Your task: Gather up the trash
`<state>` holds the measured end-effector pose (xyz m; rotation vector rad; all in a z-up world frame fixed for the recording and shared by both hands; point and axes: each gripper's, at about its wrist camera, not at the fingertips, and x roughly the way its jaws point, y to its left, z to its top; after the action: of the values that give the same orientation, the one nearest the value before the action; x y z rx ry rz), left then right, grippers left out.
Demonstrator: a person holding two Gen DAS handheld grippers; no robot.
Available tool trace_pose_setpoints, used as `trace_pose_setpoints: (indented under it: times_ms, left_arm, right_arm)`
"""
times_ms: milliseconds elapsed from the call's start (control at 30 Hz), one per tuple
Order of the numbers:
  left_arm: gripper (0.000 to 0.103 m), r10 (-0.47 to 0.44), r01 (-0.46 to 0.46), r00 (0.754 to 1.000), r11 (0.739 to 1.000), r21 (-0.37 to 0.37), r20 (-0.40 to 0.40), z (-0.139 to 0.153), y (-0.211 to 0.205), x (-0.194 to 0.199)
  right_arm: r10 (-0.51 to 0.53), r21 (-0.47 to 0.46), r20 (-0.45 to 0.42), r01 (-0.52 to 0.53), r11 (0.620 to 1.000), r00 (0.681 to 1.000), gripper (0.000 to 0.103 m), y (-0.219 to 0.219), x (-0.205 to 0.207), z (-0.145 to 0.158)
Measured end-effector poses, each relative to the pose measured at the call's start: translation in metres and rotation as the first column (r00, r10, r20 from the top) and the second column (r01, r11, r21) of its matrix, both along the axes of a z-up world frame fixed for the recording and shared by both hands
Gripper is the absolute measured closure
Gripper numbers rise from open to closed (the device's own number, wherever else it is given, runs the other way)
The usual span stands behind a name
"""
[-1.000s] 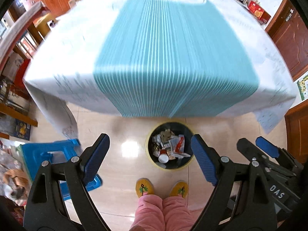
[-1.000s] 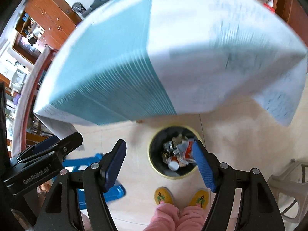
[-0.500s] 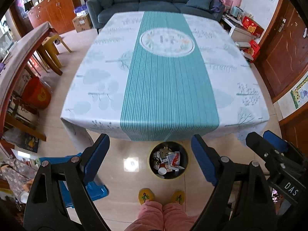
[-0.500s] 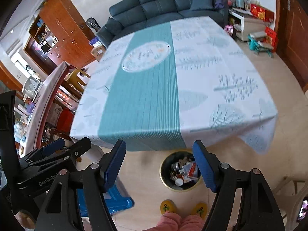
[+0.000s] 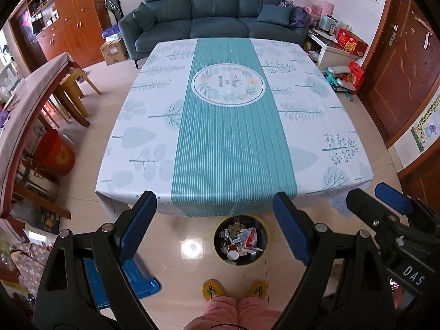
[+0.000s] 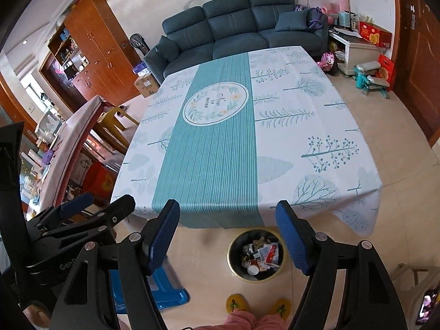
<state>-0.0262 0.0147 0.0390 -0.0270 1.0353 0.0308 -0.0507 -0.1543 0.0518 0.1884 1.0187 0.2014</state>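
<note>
A round black trash bin (image 5: pixel 241 240) (image 6: pixel 257 258) with a yellow rim stands on the tiled floor just in front of the table's near edge, filled with wrappers, packets and a small cup. My left gripper (image 5: pixel 214 228) hangs high above the floor, open, with nothing between its blue pads. My right gripper (image 6: pixel 228 236) is beside it, open and empty too. Each gripper shows at the edge of the other's view. The table (image 5: pixel 316 126) (image 6: pixel 302 126) carries a white and teal cloth with nothing lying on it.
A person's pink trouser legs and yellow slippers (image 5: pixel 211 290) (image 6: pixel 236 304) stand by the bin. A blue plastic stool (image 5: pixel 137 280) is on the floor at left. A dark sofa (image 5: pixel 214 19), wooden cabinets, a side table at left and boxes at right ring the room.
Both grippers have risen well above the table. The view went from the blurred table edge and bin close up to the whole tabletop and sofa. Both stayed open.
</note>
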Motion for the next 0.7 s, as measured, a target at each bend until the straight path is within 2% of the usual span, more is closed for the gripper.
trace_pose_setpoints:
  times_ms: [700]
  left_arm:
    - [0.019, 0.006, -0.005, 0.999, 1.000, -0.007, 0.039, 0.013, -0.008, 0.004]
  right_arm:
    - [0.004, -0.006, 0.024, -0.004, 1.000, 1.000, 0.030, -0.003, 0.005, 0.006]
